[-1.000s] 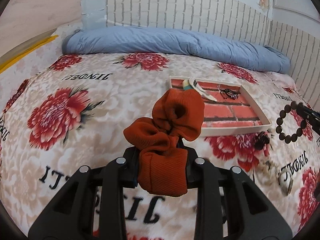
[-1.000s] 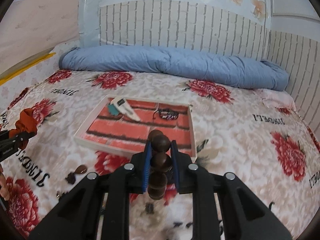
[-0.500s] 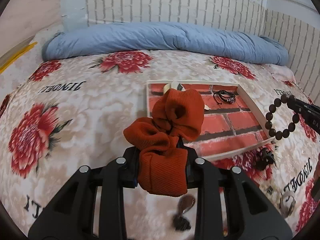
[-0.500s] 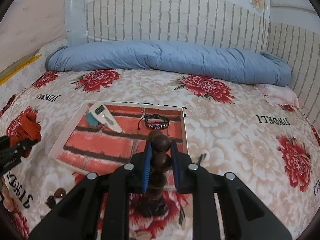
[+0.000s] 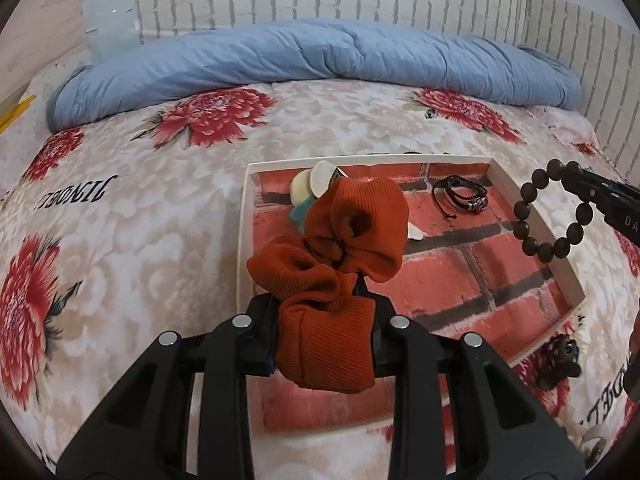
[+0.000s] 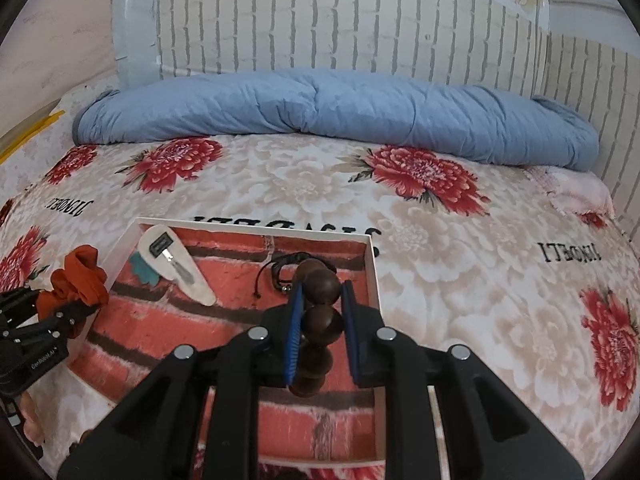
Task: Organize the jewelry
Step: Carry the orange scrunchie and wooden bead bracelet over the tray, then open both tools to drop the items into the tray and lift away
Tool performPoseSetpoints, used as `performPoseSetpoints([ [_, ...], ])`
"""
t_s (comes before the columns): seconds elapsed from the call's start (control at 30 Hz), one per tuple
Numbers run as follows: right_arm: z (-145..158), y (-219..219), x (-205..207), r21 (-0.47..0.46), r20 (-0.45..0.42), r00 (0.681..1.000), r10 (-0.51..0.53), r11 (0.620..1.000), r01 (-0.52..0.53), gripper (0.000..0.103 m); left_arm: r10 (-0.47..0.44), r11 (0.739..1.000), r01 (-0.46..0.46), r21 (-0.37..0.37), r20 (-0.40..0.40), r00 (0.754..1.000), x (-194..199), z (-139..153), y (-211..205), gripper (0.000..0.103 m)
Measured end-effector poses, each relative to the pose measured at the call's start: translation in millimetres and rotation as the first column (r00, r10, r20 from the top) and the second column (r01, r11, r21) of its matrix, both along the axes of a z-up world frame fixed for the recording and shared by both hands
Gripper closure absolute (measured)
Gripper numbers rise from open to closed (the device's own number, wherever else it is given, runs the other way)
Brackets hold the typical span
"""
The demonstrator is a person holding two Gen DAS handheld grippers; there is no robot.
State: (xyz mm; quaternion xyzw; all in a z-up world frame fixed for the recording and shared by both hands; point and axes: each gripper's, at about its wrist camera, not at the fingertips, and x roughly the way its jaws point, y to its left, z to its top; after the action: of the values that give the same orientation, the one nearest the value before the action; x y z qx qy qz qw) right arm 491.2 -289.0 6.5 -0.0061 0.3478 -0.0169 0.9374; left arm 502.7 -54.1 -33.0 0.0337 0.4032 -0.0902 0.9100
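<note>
Left tool (image 5: 324,304) pinches the orange scrunchie (image 5: 336,256); right tool (image 6: 320,312) pinches the bead bracelet (image 6: 318,308) above the tray (image 6: 370,272), cord bracelet (image 6: 280,270) at 11 o'clock

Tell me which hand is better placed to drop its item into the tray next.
Probably the right: its fingers hold the bead bracelet over the tray floor, while the left gripper with the scrunchie is only above the tray's near left edge.
</note>
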Motion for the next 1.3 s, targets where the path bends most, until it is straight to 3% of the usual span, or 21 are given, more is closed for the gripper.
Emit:
performPoseSetpoints([
  [0.23, -31, -11, 22, -0.018, -0.06, 0.997, -0.038, 0.999, 0.036, 0.083, 0.003, 1.0, -0.004, -0.011, -0.043, 0.999, 25, -20, -2, 0.075],
  [0.6, -49, -13, 44, -0.018, -0.144, 0.988, -0.053, 0.999, 0.051, 0.083, 0.018, 1.0, -0.017, 0.016, -0.104, 0.994, 51, -47, -3, 0.074],
  [0.97, -70, -11, 70, -0.05, -0.233, 0.971, -0.063, 0.997, 0.053, 0.083, -0.01, 0.998, 0.018, 0.061, -0.123, 0.992, 62, -47, -21, 0.072],
  [1.1, -79, -20, 77, 0.008, -0.277, 0.959, -0.064, 0.998, 0.069, 0.083, -0.006, 0.998, 0.016, 0.068, -0.139, 0.99, 65, -47, -23, 0.071],
  [1.3, -85, -24, 78, 0.023, -0.292, 0.954, -0.065, 0.997, 0.074, 0.082, 0.012, 0.997, 0.001, 0.083, -0.151, 0.989, 67, -47, -23, 0.061],
])
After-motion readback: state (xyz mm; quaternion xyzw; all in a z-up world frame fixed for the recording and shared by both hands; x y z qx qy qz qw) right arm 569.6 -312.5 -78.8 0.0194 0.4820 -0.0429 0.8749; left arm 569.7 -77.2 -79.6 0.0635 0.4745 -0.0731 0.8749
